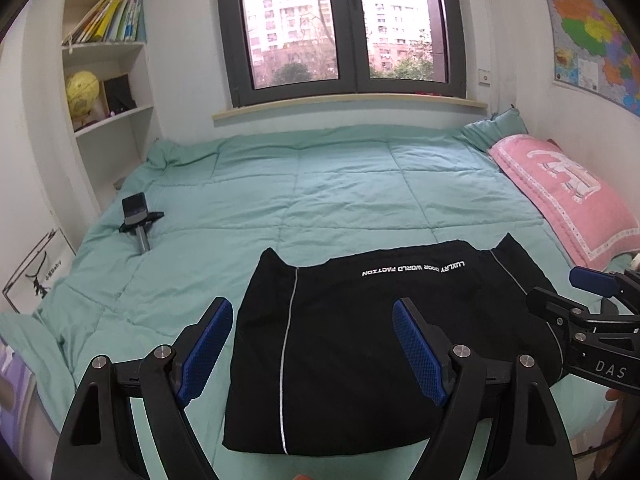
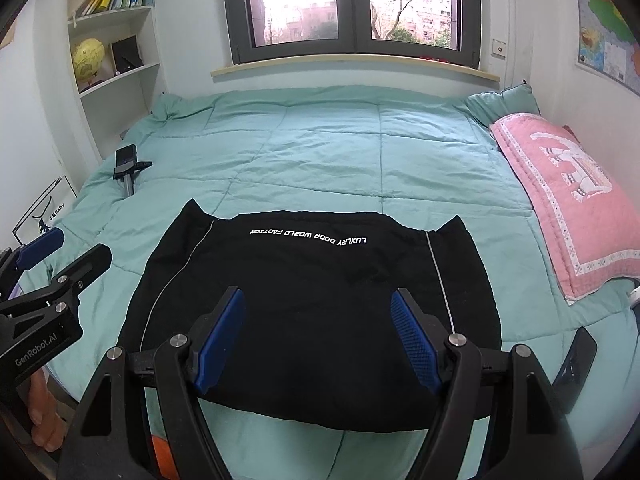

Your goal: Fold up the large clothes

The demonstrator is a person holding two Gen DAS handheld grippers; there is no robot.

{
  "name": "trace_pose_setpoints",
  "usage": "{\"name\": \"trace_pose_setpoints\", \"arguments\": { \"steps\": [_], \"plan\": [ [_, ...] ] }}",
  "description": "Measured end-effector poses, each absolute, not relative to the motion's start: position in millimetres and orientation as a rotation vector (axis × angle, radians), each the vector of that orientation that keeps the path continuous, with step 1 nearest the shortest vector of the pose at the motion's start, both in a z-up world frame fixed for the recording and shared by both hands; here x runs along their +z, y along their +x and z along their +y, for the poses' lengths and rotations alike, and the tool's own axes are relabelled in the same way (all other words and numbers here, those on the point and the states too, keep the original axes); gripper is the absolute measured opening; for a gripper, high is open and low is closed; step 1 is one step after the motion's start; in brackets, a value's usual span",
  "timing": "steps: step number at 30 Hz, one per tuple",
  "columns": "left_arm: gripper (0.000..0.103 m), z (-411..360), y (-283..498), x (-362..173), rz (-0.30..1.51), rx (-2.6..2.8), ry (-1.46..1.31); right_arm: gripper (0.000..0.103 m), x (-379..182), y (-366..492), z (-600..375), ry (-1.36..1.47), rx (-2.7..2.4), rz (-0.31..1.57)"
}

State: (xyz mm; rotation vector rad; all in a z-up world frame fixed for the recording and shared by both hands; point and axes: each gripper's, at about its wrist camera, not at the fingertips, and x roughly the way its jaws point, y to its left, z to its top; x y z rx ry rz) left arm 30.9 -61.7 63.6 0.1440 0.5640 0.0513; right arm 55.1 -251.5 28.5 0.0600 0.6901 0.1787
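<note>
A black garment with white lettering and thin white piping lies folded into a compact rectangle on the green quilt, near the bed's front edge. My left gripper hovers open above its left half, blue pads wide apart and empty. Over the garment's near middle my right gripper is likewise open with nothing between its fingers. Each gripper appears at the edge of the other's view: the right one at far right, the left one at far left.
A pink pillow lies along the right side of the bed. A dark phone on a small stand rests on the quilt at left. White bookshelves stand by the left wall, a window behind the bed. A black object sits at the bed's right front.
</note>
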Motion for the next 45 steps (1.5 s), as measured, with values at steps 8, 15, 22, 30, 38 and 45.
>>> {"name": "trace_pose_setpoints", "arguments": {
  "steps": [8,15,22,30,38,45],
  "plan": [
    [0.083,-59,30,70,0.555,0.066,0.131,0.078,37,55,-250,0.032,0.167,0.677],
    [0.083,-61,27,71,0.542,0.066,0.141,0.078,35,55,-257,0.045,0.164,0.681],
    [0.083,-62,26,70,0.545,0.071,0.147,0.078,34,54,-258,0.045,0.164,0.681],
    [0.083,-66,30,64,0.56,0.069,0.155,0.078,31,55,-258,0.048,0.16,0.691],
    [0.083,-68,34,59,0.572,0.073,0.162,0.078,26,59,-256,0.025,0.15,0.69],
    [0.083,-72,40,50,0.583,0.09,0.209,0.078,20,65,-254,0.019,0.152,0.701]
  ]
}}
